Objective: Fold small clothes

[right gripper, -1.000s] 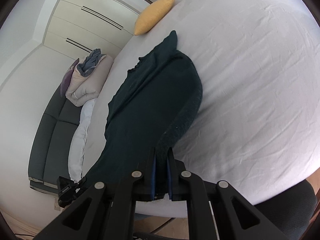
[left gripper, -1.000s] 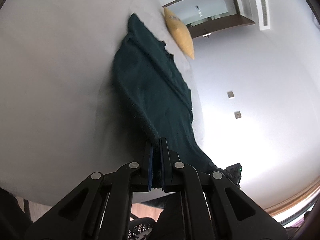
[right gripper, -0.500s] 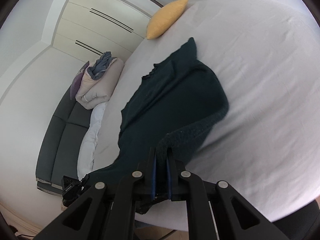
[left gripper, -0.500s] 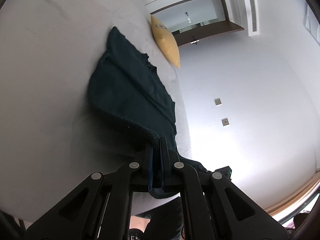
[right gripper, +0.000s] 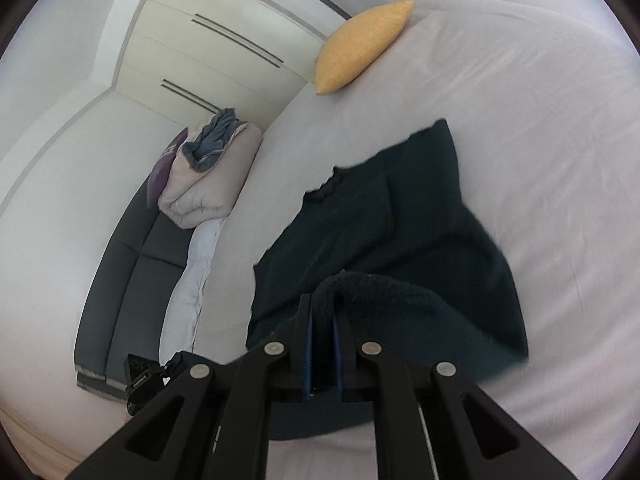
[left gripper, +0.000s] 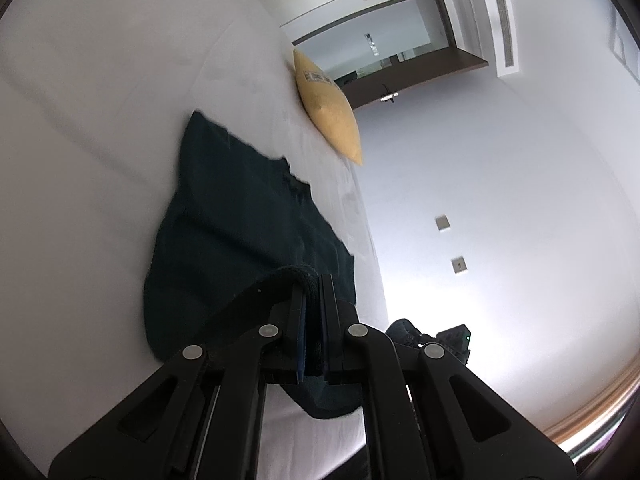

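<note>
Dark green knit fabric, a small sweater with a ribbed hem, lies spread on the white bed, its far end toward the yellow cushion. The near hem is raised off the sheet: the left gripper is pinching one corner of it between pressed-together pads, and the right gripper is pinching the other corner the same way, so the hem arches over the garment's body.

The likely trouble, judging from this, is uneven travel. If one gripper leads the other, the fold line would skew and the hem would land crooked across the chest. The thick knit bunches at each pinch; a shallow hold could let a corner slip out mid-fold, dropping that side short. Dragging instead of lifting could also pull the lower layer along the sheet and wrinkle it.

No container is in view. A folded duvet sits on the dark sofa beside the bed, apart from the work.
</note>
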Motion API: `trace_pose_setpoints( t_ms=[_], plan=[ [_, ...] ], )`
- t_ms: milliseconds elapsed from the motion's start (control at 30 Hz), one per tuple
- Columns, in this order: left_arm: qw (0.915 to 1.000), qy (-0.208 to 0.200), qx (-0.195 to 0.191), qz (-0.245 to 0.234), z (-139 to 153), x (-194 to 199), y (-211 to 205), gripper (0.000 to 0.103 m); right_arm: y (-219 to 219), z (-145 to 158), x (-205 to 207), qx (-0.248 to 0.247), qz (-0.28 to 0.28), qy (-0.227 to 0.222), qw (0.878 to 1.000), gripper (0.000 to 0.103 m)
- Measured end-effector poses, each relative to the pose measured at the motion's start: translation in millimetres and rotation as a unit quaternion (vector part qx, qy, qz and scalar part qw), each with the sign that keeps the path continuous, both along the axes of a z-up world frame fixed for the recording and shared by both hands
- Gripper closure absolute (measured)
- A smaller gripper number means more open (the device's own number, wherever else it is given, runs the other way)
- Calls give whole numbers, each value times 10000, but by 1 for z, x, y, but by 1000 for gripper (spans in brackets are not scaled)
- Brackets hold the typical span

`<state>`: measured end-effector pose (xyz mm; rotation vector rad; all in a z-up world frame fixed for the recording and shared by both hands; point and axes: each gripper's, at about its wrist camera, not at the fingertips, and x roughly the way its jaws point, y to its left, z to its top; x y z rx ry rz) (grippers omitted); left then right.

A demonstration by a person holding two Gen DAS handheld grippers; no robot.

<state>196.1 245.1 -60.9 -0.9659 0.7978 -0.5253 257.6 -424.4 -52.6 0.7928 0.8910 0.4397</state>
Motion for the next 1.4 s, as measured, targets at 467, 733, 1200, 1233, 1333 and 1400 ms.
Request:
trace_pose_setpoints(
  t_ms=[467, 733, 1200, 1233, 1333, 1400],
  plan=[
    [9978, 427, 163, 483, -31, 185, 8, 99, -36, -42, 133, -27, -802, 381, 9960, 94],
    [9934, 772, 292, 791, -77, 259, 10, 99, -36, -67, 186, -176, -1003, 656, 9926, 94],
    [9912, 842, 6, 1024, -105, 287, 34, 8, -40, -75, 212, -218, -1781, 504, 9825, 22],
    [9918, 845, 49, 956, -101, 285, 32, 8, -41, -72, 207, -280, -1741, 495, 9831, 22],
    [9949, 693, 338, 650, -88, 267, 19, 8, -36, -54, 187, -744, -1500, 246, 9856, 23],
    [9957, 549, 535, 519, -82, 250, 9, 8, -30, -44, 170, -1038, -1282, 106, 9862, 23]
  ],
)
